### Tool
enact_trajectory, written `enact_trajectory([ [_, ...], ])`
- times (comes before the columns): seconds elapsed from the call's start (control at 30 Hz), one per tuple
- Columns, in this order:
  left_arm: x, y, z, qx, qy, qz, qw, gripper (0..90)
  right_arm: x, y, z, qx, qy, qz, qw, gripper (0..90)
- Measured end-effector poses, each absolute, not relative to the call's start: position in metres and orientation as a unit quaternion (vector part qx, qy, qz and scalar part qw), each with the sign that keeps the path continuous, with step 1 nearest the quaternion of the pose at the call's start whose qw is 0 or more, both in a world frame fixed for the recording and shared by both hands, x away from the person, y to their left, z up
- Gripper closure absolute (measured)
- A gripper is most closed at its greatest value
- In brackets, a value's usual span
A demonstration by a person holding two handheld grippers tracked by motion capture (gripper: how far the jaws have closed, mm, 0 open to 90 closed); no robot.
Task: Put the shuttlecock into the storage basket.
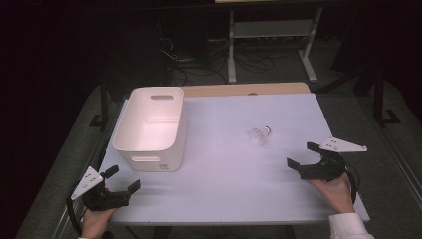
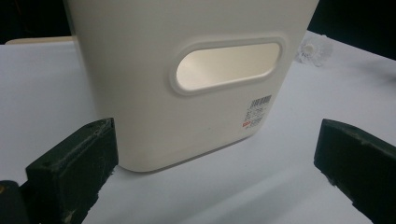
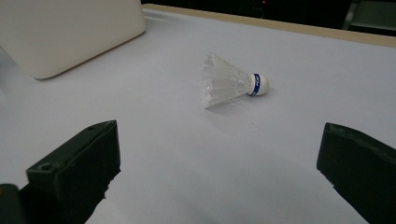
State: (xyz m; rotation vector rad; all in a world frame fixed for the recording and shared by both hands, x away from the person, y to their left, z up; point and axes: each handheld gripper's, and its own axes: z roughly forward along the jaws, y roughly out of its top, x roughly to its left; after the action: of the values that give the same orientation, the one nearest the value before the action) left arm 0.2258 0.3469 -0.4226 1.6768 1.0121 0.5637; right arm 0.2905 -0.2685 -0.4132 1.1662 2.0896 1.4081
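Note:
A white shuttlecock (image 1: 259, 134) with a blue band lies on its side on the white table (image 1: 239, 169), right of centre. The right gripper view shows the shuttlecock (image 3: 229, 84) ahead of the jaws, cork end to the right. My right gripper (image 1: 302, 155) is open near the table's right edge, a short way from the shuttlecock, with nothing between its jaws. A white plastic bin (image 1: 152, 127) with handle slots stands at the left. My left gripper (image 1: 123, 179) is open at the front left corner, facing the bin's near wall (image 2: 196, 93).
A strip of wood (image 1: 244, 89) runs along the table's far edge. Beyond it stand a white metal frame (image 1: 271, 40) and cables on a dark floor. The bin's near wall carries a barcode label (image 2: 256, 112).

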Motion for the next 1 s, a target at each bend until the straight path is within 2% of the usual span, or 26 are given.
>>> enact_trajectory([
  [0.63, 0.226, 0.346, -0.423, 0.699, 0.421, 0.235, 0.528, 0.0, 0.283, -0.265, -0.412, 0.416, 0.745, 0.487, 0.186, 0.0],
  [1.0, 0.224, 0.349, -0.423, 0.696, 0.427, 0.233, 0.528, 0.0, 0.295, -0.255, -0.402, 0.406, 0.762, 0.472, 0.179, 0.0],
])
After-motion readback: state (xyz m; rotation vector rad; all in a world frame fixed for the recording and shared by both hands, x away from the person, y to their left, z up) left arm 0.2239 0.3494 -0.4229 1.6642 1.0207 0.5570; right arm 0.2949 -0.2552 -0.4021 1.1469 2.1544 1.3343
